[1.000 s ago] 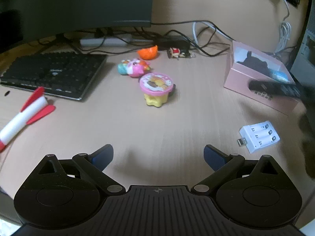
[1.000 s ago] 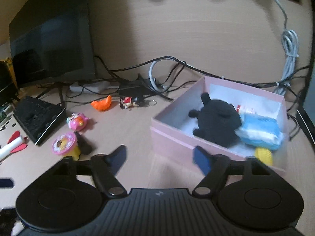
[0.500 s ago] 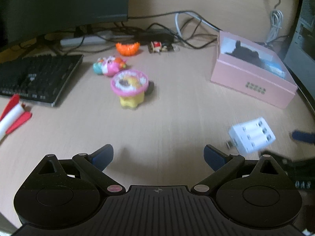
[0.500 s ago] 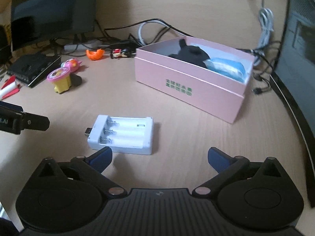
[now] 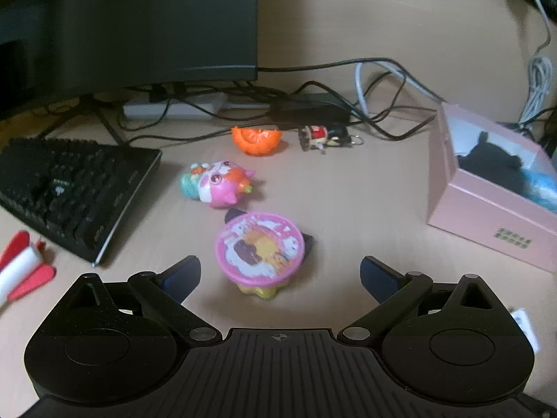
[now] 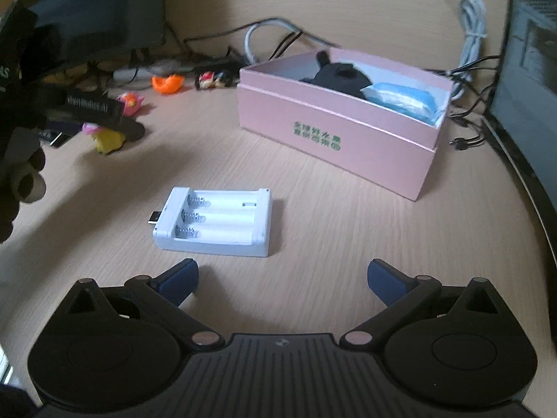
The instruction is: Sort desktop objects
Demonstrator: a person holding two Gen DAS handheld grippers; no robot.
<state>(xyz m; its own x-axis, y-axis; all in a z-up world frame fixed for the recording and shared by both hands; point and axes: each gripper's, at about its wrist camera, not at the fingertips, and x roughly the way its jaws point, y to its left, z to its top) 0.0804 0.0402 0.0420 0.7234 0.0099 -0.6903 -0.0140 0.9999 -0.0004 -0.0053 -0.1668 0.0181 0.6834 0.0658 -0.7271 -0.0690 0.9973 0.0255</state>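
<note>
We read both hands as lined up for pickups, neither made yet. Nearest the right gripper [image 6: 282, 277], jaws spread wide with nothing between them after just opening, lies the white battery charger [image 6: 214, 223], flat on the desk [image 6: 348, 230] just ahead of the fingertips and slightly left of centre, on the near side of the pink box [image 6: 334, 132]. The left gripper [image 5: 280, 273] is likewise released and empty, its fingers flanking the pink-lidded toy pot [image 5: 260, 249], which stands upright between them without touching either pad. Farther out, left of the box, lie the pink animal toy [image 5: 219, 186], then the orange piece [image 5: 257, 139] and a small keychain figure [image 5: 320, 135] near the cables. The box already holds a black plush [image 6: 334, 76] and a blue packet [image 6: 403, 99], so we judge it the sorting bin. Next move, as we judge it: the right hand eases forward and left to straddle the charger across its narrower side, then closes; the left closes on the pot below its lid. Both loads then go to the box.
</note>
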